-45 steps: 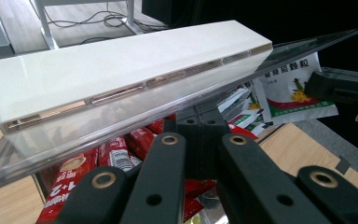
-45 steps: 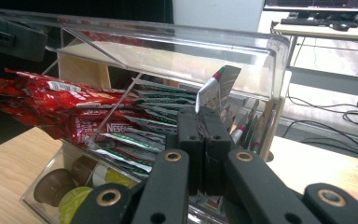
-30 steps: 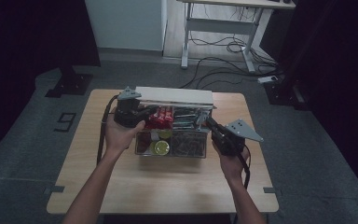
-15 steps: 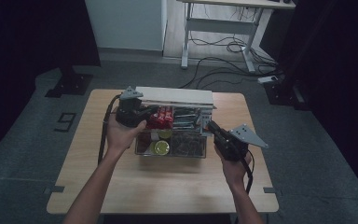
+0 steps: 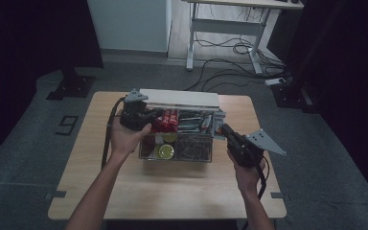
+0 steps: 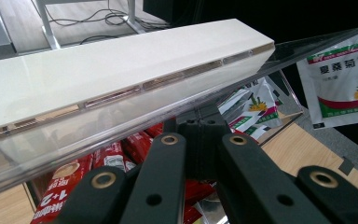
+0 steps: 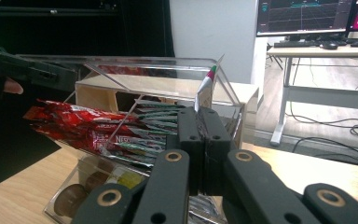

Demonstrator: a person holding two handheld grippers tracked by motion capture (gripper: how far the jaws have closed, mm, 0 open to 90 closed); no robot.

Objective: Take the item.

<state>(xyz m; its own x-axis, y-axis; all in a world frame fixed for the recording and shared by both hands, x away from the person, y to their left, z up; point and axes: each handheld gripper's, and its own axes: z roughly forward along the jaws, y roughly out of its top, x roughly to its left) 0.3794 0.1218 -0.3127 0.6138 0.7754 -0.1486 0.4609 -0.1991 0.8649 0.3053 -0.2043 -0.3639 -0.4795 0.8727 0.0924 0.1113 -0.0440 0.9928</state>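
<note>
Jaws of the left gripper point(image 5: 154, 116) are pressed together at the clear box's point(image 5: 176, 152) left rear, under its raised white lid point(image 5: 179, 99). Red packets point(image 5: 167, 119) lie inside the box. Right gripper point(image 5: 226, 130), jaws together, holds a white packet point(image 7: 205, 91) at the box's right end.

We see the box point(image 5: 177, 139) on the desk point(image 5: 124, 191) between our tongs: left tongs point(image 5: 153, 116) at its rear-left corner, right tongs point(image 5: 224, 129) beside its right wall, packets point(image 5: 168, 118) inside.

grey floor point(image 5: 38, 143), white desk point(image 5: 230, 19), dark curtains point(image 5: 28, 33)
</note>
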